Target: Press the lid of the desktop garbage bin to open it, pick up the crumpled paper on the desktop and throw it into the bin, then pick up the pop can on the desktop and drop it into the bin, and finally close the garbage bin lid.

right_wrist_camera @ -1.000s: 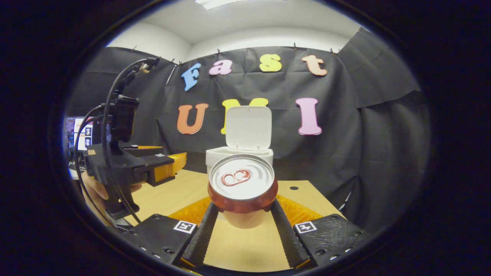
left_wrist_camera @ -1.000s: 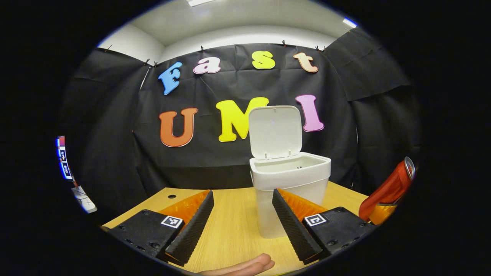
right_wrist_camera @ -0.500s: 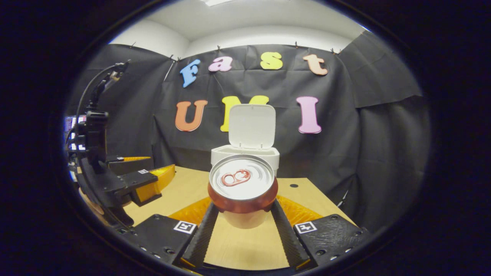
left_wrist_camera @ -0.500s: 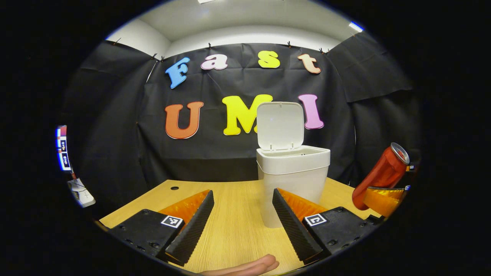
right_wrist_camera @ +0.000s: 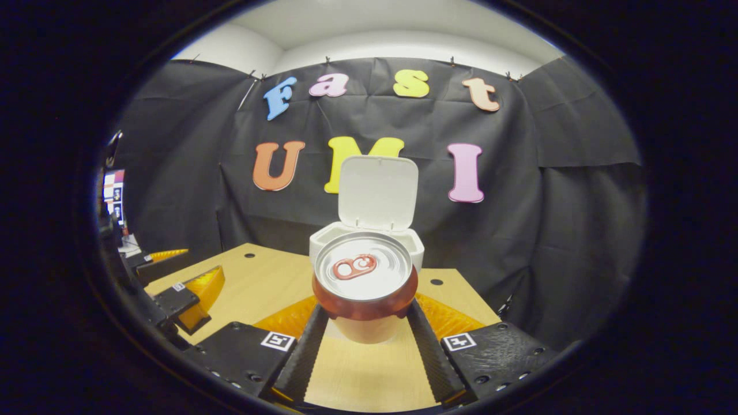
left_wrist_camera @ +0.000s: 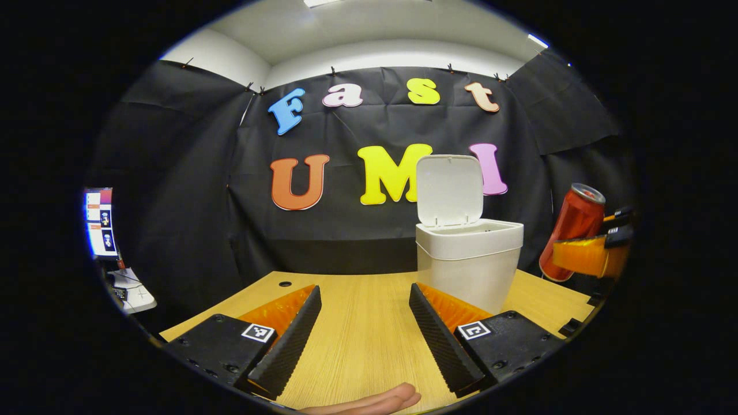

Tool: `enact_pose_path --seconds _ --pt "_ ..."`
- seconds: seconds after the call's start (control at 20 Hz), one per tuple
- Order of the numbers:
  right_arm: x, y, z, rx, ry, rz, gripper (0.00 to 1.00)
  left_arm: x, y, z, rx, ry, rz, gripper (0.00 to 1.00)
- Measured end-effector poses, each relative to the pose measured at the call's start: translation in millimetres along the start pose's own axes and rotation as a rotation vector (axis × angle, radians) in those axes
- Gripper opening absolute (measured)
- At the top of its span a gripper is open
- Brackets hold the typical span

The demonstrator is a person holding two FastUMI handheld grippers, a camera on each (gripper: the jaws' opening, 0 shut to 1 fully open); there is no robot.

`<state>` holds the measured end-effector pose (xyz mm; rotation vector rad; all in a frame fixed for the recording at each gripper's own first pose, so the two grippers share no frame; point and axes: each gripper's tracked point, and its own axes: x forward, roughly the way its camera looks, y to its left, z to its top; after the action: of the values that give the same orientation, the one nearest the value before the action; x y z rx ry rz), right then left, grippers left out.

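Table (left_wrist_camera: pixel 357 340): light wood, round cable holes near the back edge.
Screen (left_wrist_camera: pixel 99 222): lit, far left.
Ceiling (left_wrist_camera: pixel 369 26): white, light strip overhead.

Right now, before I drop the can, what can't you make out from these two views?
- Inside of the white plastic bin: its rim hides the contents in the left gripper view; the red metal can blocks it in the right gripper view, so paper unconfirmed.
- Can's body: right claw fingers cover its sides.
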<state>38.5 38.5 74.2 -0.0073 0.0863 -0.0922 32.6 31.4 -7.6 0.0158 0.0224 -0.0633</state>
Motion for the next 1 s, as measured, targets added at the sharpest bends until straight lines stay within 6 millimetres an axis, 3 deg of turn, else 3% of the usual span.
enact_pose_path --seconds 0.3,0.45,0.6,0.85,1.0 --pt "37.6 21.1 50.4 0.088 0.063 0.085 0.79 2.8 9.7 -7.8 -0.001 0.021 0.02 0.99" --pt "67.0 6.9 80.4 0.071 0.052 0.026 0.78 0.1 6.8 -3.2 0.023 0.0 0.016 0.99" --pt "99.1 12.2 107.0 0.106 0.021 0.039 0.79 -2.0 2.6 -3.0 0.025 -0.006 0.001 0.99" --pt "151.6 10.5 111.6 0.092 0.053 0.027 0.77 -0.6 -2.2 -6.6 0.049 0.0 -0.008 0.99" --pt "175.8 9.0 102.2 0.126 0.086 0.008 0.79 2.2 0.0 -11.9 0.048 0.017 -0.006 0.99"
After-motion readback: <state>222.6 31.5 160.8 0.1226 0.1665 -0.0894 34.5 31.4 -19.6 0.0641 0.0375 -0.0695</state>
